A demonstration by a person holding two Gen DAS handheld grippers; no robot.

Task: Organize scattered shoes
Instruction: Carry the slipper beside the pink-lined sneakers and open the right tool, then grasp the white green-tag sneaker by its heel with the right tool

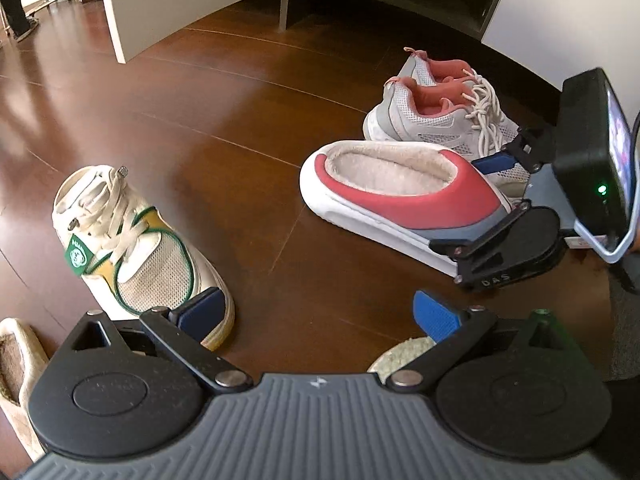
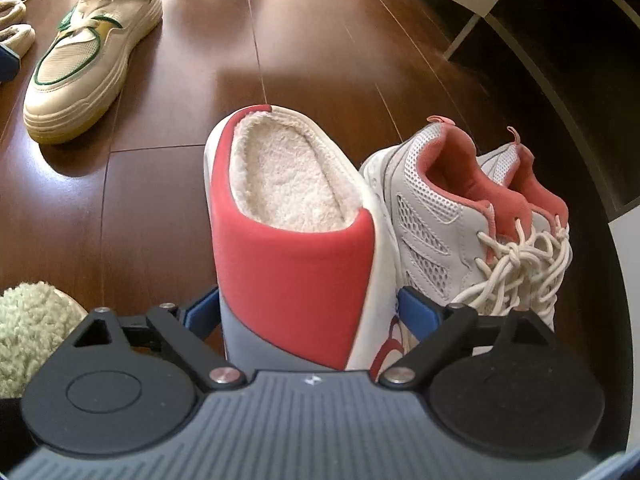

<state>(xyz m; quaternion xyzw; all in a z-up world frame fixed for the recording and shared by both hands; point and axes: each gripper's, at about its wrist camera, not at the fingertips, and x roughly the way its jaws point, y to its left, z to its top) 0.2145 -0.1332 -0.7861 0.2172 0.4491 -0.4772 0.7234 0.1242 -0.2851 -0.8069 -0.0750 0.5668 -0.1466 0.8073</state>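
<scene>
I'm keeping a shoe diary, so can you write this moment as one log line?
right hand-held gripper: around red slipper toe | slipper: beside grey sneakers | left hand-held gripper: open, empty | white sneaker: apart

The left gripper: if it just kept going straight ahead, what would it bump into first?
Probably nothing soon: the left gripper is open, pointing at bare floor between the green-trimmed sneaker and red slipper.

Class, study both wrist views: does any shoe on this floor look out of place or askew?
Yes. The red slipper has no partner in view and sits between the right gripper's fingers, beside the neat pair of grey-pink sneakers. The cream sneaker lies alone, apart, angled differently.
</scene>
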